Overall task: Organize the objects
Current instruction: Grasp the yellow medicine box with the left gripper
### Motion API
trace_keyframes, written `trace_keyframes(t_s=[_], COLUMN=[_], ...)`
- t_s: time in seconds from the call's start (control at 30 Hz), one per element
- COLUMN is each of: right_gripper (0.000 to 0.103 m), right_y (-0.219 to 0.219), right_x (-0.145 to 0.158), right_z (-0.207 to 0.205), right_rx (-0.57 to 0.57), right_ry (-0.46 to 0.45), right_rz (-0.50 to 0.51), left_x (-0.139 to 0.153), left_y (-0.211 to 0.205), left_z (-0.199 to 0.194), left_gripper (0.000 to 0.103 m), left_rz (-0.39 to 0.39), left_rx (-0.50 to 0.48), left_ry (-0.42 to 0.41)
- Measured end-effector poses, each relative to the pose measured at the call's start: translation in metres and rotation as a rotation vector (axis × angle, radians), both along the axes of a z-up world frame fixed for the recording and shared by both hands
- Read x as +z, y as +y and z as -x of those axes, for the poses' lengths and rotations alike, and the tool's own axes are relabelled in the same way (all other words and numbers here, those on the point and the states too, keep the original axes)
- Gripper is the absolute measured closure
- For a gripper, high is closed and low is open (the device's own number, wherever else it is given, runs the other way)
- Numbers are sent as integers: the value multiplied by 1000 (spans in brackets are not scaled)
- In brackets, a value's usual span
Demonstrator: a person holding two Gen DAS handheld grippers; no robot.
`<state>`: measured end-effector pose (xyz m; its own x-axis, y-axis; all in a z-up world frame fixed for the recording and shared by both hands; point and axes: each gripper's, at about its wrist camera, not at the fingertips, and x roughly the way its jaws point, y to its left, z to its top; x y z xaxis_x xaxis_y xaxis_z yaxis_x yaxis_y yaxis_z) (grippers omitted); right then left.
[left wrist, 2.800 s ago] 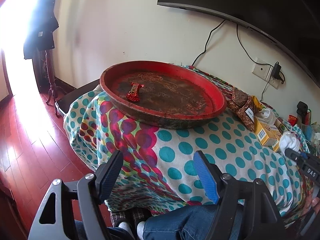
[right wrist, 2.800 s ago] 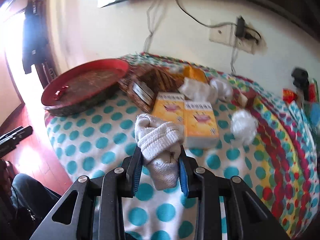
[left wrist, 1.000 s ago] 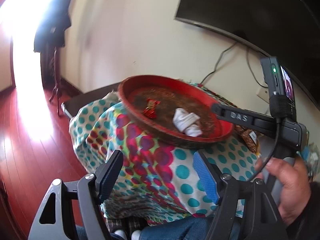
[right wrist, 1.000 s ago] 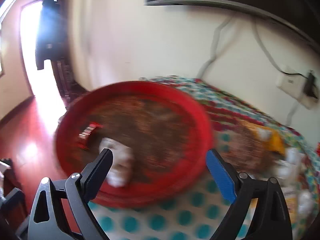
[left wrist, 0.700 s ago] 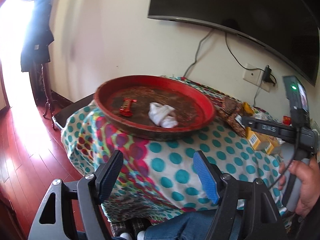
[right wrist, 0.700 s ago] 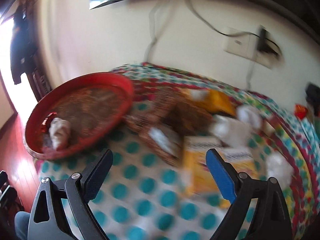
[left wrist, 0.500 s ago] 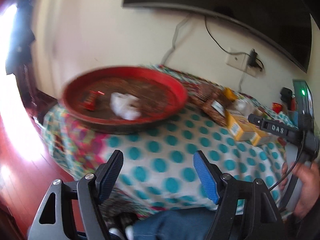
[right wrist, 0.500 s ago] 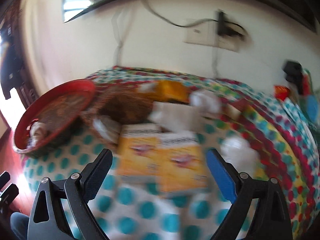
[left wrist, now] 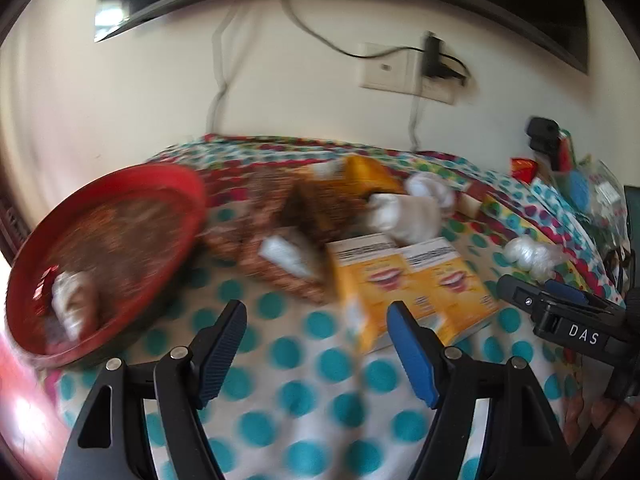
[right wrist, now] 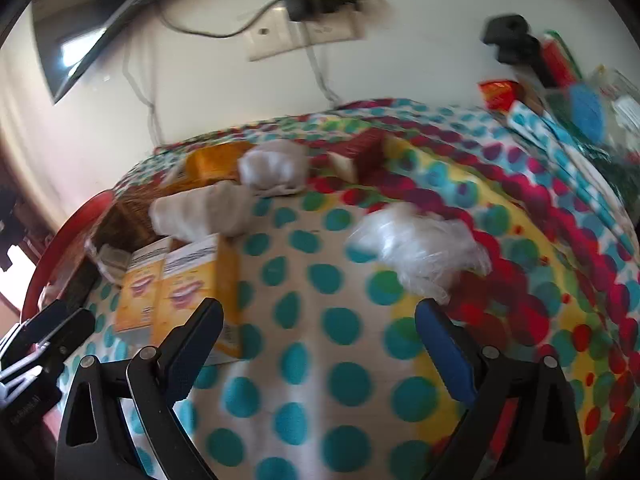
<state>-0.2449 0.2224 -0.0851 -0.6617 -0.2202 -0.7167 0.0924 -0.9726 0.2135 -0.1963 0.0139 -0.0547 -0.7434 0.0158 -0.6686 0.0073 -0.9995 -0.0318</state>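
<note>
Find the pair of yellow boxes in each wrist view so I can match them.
Left wrist: yellow boxes centre-right, just beyond the open tool's right finger.
Right wrist: yellow boxes at left, beyond the left finger.
Shared landmark: wall socket above the table.

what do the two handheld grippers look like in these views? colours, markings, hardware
Both match: the left gripper and right gripper have black plastic triangular-cutout finger arms, silver pivot screws and blue ribbed pads. In the left wrist view the right gripper's black body carries white "DAS" lettering. A bare hand holds its handle; no sleeve shows.
</note>
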Motion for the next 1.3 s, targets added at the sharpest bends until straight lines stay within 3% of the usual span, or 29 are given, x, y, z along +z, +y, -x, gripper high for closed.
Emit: trace_keyframes(t_s=[0.1,0.27,0.43,0.63,0.83,0.93,1.0,1.17,1.3], right_gripper=[7,5,4,4,4,4,4,4,4], right_y=[17,40,27,18,21,24,30,38,35], right_x=[0,0,-6,-4,-5,-4,-2,-7,-7], right_z=[2,6,7,4,7,9,10,15,14], right_rx=[-62,-127,-75,-62,-68,-79,-94,-112,-99], right_ry=[-10,-16,-33,-24,-37,-36,-29,-57,-56], right_rz=[-17,23,18,-14,-14,-41,-36,0,-4], left_x=[-12,-22,-23,-22,-25,-21,-15,17,5], left_y=[20,35,29,39,23,4,0,11,9], left_z=[11,18,29,49,58,52,43,40,75], left_gripper=[28,28,28,28,28,28,28,25,24], left_rz=[19,48,-4,34,-13,-73,-141,-98,-146], left_rx=[-45,-45,-35,23,172,249,224,195,235], left_ry=[-55,-66,-85,-90,-115,-125,-126,-19,-121])
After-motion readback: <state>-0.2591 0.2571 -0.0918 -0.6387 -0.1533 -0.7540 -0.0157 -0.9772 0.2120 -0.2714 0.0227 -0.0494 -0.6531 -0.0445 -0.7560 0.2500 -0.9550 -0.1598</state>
